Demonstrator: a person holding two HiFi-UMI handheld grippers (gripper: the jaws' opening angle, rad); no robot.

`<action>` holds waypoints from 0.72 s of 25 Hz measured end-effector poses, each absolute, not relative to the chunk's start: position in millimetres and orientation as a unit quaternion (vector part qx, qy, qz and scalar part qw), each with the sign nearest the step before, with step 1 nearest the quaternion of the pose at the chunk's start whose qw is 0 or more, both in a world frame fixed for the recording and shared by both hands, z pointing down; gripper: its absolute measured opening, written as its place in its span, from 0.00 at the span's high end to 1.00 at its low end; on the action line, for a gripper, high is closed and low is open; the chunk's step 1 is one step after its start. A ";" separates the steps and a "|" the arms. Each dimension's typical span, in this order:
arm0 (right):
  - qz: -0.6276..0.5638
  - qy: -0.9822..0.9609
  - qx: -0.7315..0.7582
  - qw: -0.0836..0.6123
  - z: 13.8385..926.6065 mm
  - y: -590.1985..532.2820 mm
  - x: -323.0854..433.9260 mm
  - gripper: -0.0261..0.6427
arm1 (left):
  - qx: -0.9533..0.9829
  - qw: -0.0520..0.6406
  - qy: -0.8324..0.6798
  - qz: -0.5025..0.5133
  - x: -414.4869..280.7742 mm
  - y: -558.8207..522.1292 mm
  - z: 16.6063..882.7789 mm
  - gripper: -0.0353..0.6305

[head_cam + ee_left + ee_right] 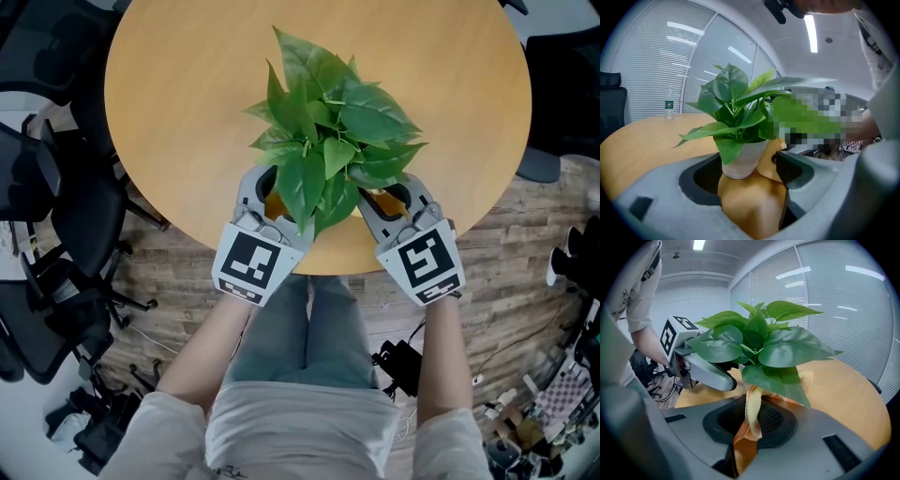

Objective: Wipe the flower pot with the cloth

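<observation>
Head view: pot (743,161) hidden under leaves (328,141); cloth (273,203) shows only as slivers. Right gripper view: pot behind leaves too. Bottle (669,104) label too small to read

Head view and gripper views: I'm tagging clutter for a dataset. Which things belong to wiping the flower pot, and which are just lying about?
Job:
white flower pot with green leafy plant
crumpled orange cloth

Lying about:
clear plastic water bottle
black office chairs
black cabled gear on the wood-plank floor

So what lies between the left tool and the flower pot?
Orange cloth, bunched against the white pot; the left gripper view shows it.
</observation>
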State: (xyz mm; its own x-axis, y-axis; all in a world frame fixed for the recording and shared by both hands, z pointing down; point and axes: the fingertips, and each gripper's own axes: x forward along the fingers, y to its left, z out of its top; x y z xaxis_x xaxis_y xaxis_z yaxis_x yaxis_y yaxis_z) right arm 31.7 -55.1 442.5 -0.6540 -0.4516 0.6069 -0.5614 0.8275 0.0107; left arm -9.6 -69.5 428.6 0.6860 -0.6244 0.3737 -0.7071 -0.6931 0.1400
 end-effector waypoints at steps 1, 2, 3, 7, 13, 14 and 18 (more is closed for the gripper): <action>0.090 -0.905 0.280 0.307 443.1 -55.6 29.6 0.88 | 0.909 0.140 -0.363 0.148 -12.5 -69.5 429.5 0.41; 0.091 -0.905 0.280 0.307 443.8 -56.0 27.5 0.88 | 0.911 0.143 -0.359 0.146 -16.3 -69.5 430.9 0.41; 0.092 -0.905 0.280 0.307 444.2 -56.4 26.1 0.88 | 0.912 0.146 -0.356 0.145 -20.5 -69.3 432.5 0.41; 0.093 -0.905 0.281 0.307 444.6 -56.9 27.3 0.88 | 0.916 0.135 -0.342 0.159 -36.5 -68.2 439.1 0.40; 0.102 -0.903 0.288 0.301 445.5 -58.9 31.3 0.88 | 0.944 0.119 -0.268 0.154 -45.8 -82.1 435.8 0.39; 0.103 -0.903 0.288 0.301 445.7 -58.9 31.5 0.88 | 0.949 0.111 -0.251 0.155 -44.3 -84.2 435.7 0.38; 0.102 -0.903 0.286 0.304 445.4 -59.7 31.6 0.88 | 0.963 0.098 -0.204 0.149 -35.5 -89.2 430.7 0.30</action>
